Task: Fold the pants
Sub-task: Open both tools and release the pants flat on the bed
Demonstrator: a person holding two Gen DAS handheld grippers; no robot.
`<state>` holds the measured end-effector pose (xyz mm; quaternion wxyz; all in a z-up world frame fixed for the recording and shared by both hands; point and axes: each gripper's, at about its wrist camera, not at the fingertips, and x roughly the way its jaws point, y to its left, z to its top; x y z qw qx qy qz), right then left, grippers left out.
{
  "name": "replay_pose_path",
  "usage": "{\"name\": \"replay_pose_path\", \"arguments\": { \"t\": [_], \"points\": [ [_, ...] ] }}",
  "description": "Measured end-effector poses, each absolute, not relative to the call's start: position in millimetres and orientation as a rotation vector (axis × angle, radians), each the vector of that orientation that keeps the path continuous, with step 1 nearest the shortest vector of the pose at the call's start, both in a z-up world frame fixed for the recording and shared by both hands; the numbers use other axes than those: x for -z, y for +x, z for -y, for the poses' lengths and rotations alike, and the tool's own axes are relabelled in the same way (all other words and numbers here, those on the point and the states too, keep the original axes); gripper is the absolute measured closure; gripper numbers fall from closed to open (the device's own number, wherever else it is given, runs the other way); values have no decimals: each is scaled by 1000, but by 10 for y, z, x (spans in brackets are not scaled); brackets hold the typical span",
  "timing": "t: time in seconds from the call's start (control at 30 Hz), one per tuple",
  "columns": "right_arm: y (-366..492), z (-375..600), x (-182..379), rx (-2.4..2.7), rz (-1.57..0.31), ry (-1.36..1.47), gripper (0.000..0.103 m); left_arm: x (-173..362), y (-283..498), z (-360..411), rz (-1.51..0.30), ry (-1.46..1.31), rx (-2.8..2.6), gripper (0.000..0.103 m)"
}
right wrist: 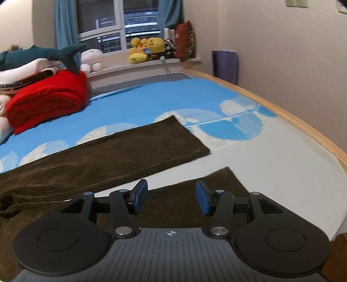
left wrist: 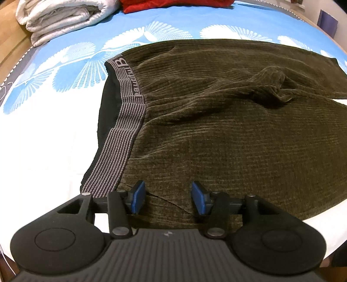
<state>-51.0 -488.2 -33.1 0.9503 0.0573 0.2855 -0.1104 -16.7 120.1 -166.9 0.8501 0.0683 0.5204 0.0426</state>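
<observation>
Dark olive ribbed pants (left wrist: 216,134) lie spread flat on the bed, with a grey striped waistband (left wrist: 121,134) running down their left side in the left wrist view. A bunched wrinkle (left wrist: 273,86) sits near the crotch. My left gripper (left wrist: 167,199) hovers over the near hip edge, open, with nothing pinched between its blue pads (left wrist: 138,200). In the right wrist view the two legs lie apart: the far leg (right wrist: 130,149) and the near leg (right wrist: 195,191). My right gripper (right wrist: 171,199) is above the near leg, open and empty.
The bed sheet (right wrist: 141,102) is blue and white with fan patterns. A folded red blanket (right wrist: 49,99) and white bedding (left wrist: 63,17) lie at the far side. Plush toys (right wrist: 147,48) line the windowsill. The wooden bed frame (right wrist: 303,128) runs along the wall on the right.
</observation>
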Motion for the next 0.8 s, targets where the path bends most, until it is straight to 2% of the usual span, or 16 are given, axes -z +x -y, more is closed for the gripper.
{"name": "replay_pose_path", "arguments": {
  "t": [0.27, 0.5, 0.8],
  "points": [
    [-345, 4470, 317, 181, -534, 31, 49, 1656, -107, -1226, -1075, 133, -103, 50],
    [-119, 4187, 310, 123, -525, 23, 49, 1491, -27, -1196, -934, 106, -133, 48],
    [195, 3721, 309, 37, -530, -20, 50, 1408, 211, -1070, -879, 62, -153, 48]
  ]
}}
